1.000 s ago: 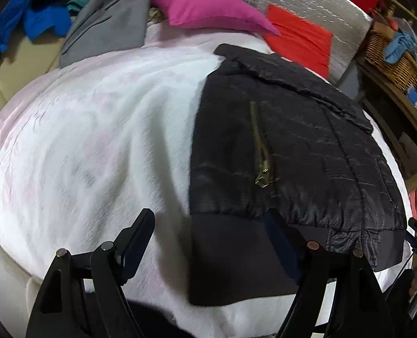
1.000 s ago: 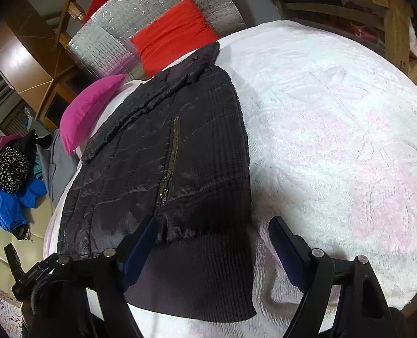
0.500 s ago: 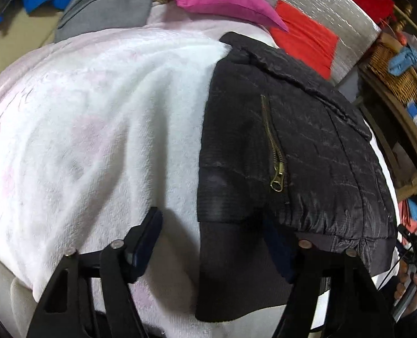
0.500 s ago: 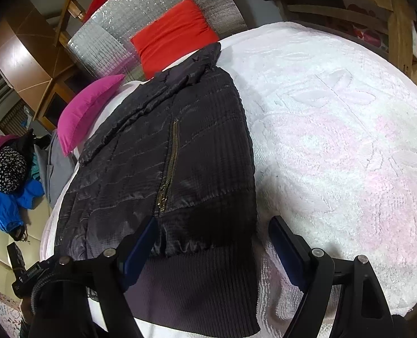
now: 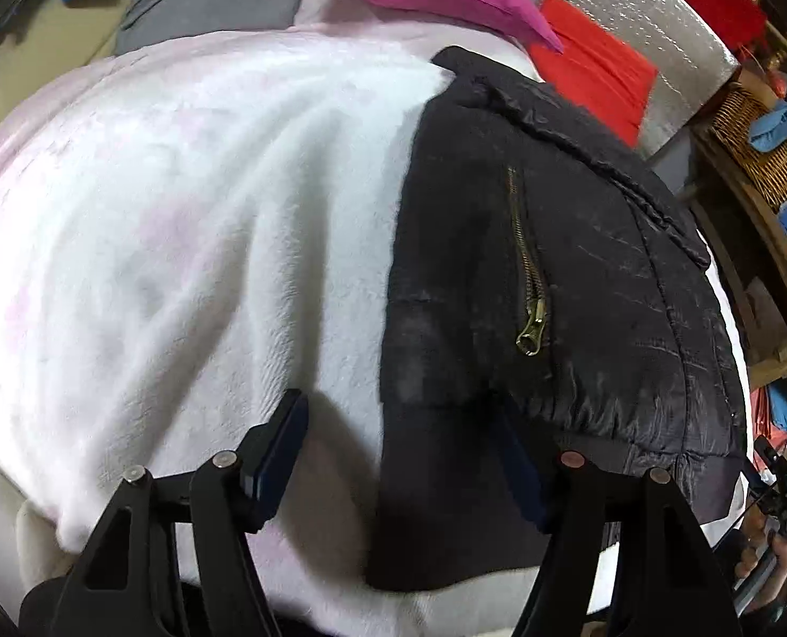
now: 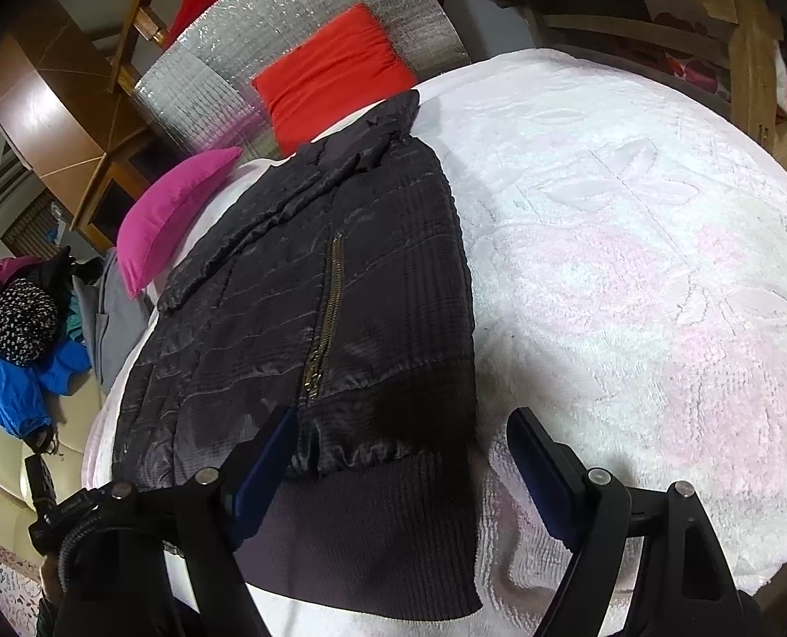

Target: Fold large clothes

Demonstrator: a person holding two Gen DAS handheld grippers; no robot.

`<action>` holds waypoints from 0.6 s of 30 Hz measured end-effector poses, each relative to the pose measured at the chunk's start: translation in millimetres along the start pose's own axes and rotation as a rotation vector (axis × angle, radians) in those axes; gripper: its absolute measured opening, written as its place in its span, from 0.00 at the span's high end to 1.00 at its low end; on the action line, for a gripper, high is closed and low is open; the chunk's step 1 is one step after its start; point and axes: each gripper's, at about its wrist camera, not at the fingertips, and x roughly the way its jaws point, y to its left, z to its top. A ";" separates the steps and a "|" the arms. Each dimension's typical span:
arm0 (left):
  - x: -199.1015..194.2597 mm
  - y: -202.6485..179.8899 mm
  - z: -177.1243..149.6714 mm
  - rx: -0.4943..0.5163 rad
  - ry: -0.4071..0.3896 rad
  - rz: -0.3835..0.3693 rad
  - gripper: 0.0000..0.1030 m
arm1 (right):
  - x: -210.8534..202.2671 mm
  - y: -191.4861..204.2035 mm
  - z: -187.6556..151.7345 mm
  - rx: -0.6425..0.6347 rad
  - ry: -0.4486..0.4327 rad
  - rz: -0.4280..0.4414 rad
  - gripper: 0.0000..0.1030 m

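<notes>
Partly hidden: the black jacket, folded into a narrow panel on the white blanket, has its ribbed hem cut off behind the fingers of both tools. Left gripper: jaws wide, nothing held, its right finger over the hem's corner, its left finger over bare blanket; whether the pads touch the cloth cannot be told. Right gripper: jaws wide, nothing held, straddling the hem's other corner, left finger above the quilted shell near the brass zipper. Jacket collar end lies toward the red cushion and the pink pillow. Clothes heap beyond the bed: individual items hard to make out. Wicker basket: cut by the frame edge.

Change against the earlier frames: left camera sits closer to the hem, the zipper pull larger in view; right camera barely shifted; jacket lies as before; both jaws unchanged in width.
</notes>
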 end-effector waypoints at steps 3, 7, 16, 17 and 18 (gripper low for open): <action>-8.6 4.8 -5.7 0.001 -0.016 0.069 0.36 | 0.4 -0.5 -0.6 0.003 0.001 0.004 0.19; -12.4 36.3 -11.8 -0.163 0.014 0.184 0.39 | -2.9 -3.0 -2.9 0.009 -0.004 0.013 0.19; -44.4 6.1 -0.2 -0.088 -0.103 -0.026 0.38 | -9.3 -4.6 -2.6 0.015 -0.017 0.025 0.19; -45.0 -0.2 0.8 -0.080 -0.105 -0.045 0.38 | -10.5 -3.7 -2.7 0.014 -0.021 0.025 0.19; -45.4 -8.5 2.4 -0.067 -0.111 -0.062 0.38 | -11.5 -3.4 -2.7 0.012 -0.024 0.025 0.19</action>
